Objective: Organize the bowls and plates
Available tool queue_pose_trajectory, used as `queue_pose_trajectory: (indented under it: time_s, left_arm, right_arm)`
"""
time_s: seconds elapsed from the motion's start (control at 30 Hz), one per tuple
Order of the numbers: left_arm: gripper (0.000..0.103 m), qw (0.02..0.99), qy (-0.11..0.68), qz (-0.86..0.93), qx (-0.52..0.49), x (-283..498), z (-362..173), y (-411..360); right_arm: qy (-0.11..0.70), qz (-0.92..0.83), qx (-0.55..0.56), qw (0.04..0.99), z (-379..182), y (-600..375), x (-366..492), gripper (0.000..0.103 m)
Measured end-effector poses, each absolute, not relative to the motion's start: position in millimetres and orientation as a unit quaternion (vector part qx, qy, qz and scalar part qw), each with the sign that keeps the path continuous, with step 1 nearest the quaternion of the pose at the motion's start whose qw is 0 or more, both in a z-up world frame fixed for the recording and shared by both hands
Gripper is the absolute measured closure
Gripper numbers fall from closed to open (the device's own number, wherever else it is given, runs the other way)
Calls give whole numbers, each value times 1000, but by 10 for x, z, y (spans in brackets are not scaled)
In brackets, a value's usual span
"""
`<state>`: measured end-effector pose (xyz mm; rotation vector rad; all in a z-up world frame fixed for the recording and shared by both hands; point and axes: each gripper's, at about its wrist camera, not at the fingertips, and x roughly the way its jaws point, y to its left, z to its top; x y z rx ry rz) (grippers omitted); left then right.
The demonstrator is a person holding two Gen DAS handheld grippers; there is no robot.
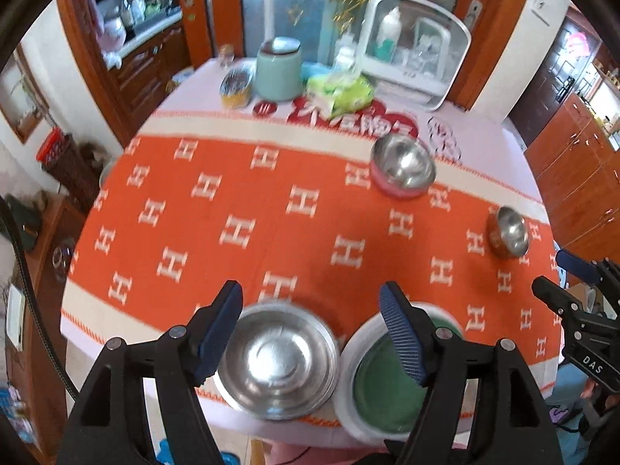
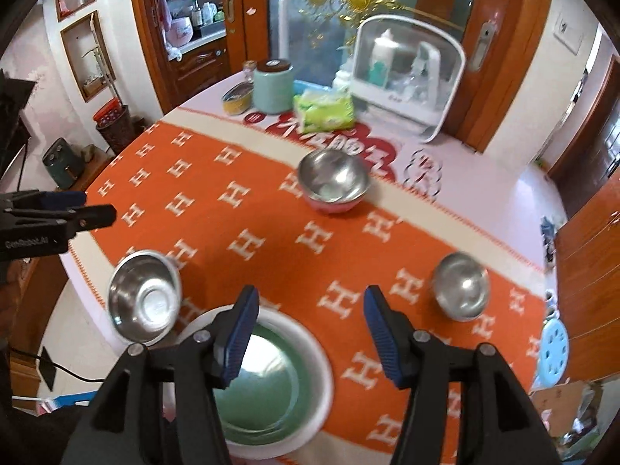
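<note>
Both grippers are being held spread above the table's (image 1: 116, 325) near edge, nothing pinched: the left gripper (image 1: 310, 333) over the steel bowl (image 1: 277, 360), the right gripper (image 2: 310, 333) over the green-centred plate (image 2: 271, 383). Bowl and plate are sitting side by side, almost touching.

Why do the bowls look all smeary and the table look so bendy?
Left wrist view: the camera is moving, so the big steel bowl and cloth letters smear. Right wrist view: same smear on the small bowl; window light glints off the pink bowl. Both views: the fisheye lens bends the table's edges.
</note>
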<state>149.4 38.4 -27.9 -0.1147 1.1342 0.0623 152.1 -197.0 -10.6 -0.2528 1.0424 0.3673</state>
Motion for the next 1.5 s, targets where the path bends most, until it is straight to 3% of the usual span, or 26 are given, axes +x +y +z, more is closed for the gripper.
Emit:
queue_pose_trajectory:
  time_s: [0.3,0.67,1.5]
  left_arm:
    - [29,865,498,48,-41,2067,-3,25]
    - [28,873,484,57,-35,2670,-80,-269]
    - [28,820,568,21,-67,3755,-1587,-516]
  right_arm:
    - [466,170,-137,858,48,-2247,2093,46]
    - [458,177,-86,867,-135,-2318,2811,46]
    - [461,170,24,871,-1412,-2228,3440,46]
